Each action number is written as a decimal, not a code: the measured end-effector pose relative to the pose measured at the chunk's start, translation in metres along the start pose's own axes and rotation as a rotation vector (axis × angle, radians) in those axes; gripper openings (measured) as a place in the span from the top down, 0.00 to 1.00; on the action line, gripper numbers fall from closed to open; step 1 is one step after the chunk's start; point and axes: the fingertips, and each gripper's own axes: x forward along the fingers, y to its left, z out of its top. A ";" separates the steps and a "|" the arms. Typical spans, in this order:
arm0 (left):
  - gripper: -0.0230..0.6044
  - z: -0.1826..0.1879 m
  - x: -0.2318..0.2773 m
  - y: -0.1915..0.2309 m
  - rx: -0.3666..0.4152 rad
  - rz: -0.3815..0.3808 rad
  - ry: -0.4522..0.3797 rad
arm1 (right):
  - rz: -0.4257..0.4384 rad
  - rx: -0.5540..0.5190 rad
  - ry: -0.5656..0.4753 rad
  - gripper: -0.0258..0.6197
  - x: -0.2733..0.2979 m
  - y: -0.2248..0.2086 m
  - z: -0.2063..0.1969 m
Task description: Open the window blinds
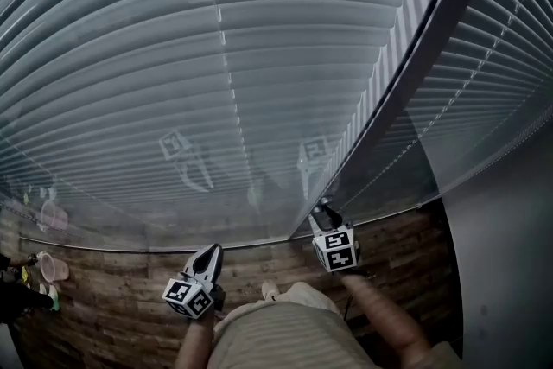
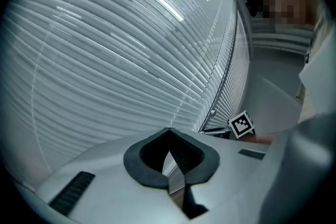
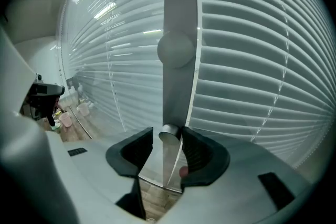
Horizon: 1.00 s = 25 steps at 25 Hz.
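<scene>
Counted two window blinds (image 1: pixel 216 56) behind glass, slats closed, parted by one dark post (image 1: pixel 406 91). Counted two grippers, both held low before the pane. Noted left gripper (image 1: pixel 211 251) aimed nearly level toward the left-hand blind, jaws shut tight on nothing; right gripper (image 1: pixel 322 206) tipped downward at the post, jaws partly apart astride one small cylindrical knob (image 3: pixel 169 134), not clamped on it.

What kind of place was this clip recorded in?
Probably an office or a similar indoor room. Long horizontal slat blinds cover a wide window wall, a plain vertical frame post divides it, and the floor is wood-plank flooring.
</scene>
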 end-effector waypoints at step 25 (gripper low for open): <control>0.94 0.014 0.026 -0.033 -0.026 0.052 -0.028 | 0.443 0.736 0.003 0.77 0.001 -0.007 -0.006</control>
